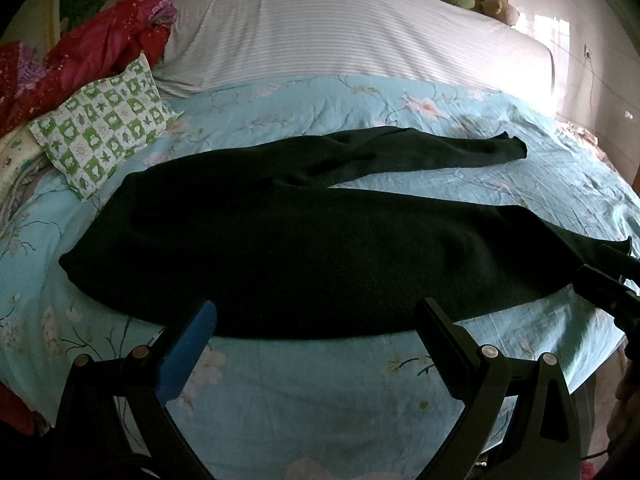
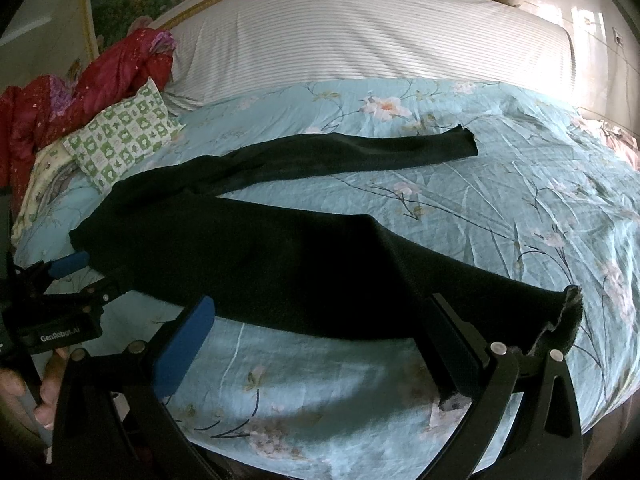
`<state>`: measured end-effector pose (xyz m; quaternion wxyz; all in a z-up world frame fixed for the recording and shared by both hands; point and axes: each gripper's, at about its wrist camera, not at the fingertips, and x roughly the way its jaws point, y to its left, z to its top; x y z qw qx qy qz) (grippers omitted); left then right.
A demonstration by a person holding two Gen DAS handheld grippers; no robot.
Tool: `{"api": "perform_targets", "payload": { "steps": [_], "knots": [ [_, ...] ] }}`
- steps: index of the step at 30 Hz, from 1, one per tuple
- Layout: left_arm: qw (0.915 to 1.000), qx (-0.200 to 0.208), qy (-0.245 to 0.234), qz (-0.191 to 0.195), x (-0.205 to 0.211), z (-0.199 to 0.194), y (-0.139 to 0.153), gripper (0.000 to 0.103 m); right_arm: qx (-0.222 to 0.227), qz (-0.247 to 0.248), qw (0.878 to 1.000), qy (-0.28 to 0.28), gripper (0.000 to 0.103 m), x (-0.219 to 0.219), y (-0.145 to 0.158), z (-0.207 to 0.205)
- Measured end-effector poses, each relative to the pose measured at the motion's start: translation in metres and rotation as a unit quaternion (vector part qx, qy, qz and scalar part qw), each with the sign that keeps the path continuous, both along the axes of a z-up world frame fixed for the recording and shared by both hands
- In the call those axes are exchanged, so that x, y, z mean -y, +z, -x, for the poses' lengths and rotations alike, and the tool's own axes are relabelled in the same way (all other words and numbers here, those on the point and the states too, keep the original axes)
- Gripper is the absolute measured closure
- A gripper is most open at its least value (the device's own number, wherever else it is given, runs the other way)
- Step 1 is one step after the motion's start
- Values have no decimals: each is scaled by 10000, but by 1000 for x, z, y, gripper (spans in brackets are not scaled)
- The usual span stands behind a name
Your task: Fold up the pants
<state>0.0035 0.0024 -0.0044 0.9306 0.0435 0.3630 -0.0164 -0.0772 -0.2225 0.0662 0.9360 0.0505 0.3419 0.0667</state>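
Observation:
Dark pants (image 1: 280, 248) lie spread flat on the light blue floral bedsheet (image 1: 320, 392), waist at the left and two legs running right, the far leg (image 1: 440, 152) angled away. My left gripper (image 1: 316, 316) is open and empty, just short of the near edge of the pants. In the right wrist view the pants (image 2: 260, 256) show with the near leg's cuff (image 2: 568, 316) by my right gripper (image 2: 320, 316), which is open and empty over the near leg. The left gripper (image 2: 84, 272) also shows there, by the waist.
A green-and-white patterned pillow (image 1: 104, 128) and a red garment (image 1: 100, 52) lie at the far left. A striped white cover (image 1: 340, 28) fills the back of the bed. The bed's edge and a bright wall are at the right.

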Motion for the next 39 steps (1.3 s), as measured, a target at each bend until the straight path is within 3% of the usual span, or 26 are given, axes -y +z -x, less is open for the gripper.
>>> {"api": "perform_targets", "payload": {
  "steps": [12,24,30,39],
  "knots": [
    [9997,60,-236,-89,12,-7,7,3,34,-6,9999,-131,0,18,10,6],
    [9923,177,-1168,-364,74,-8,12,3,22,-43,9979,-645,0,66,20,17],
    [9787,201,-1917,-705,118,-3,7,3,-111,1,9957,-924,0,94,15,27],
    [9405,486,-3065,-1382,187,8,0,3,-138,-7,9935,-1133,0,139,12,52]
  ]
}}
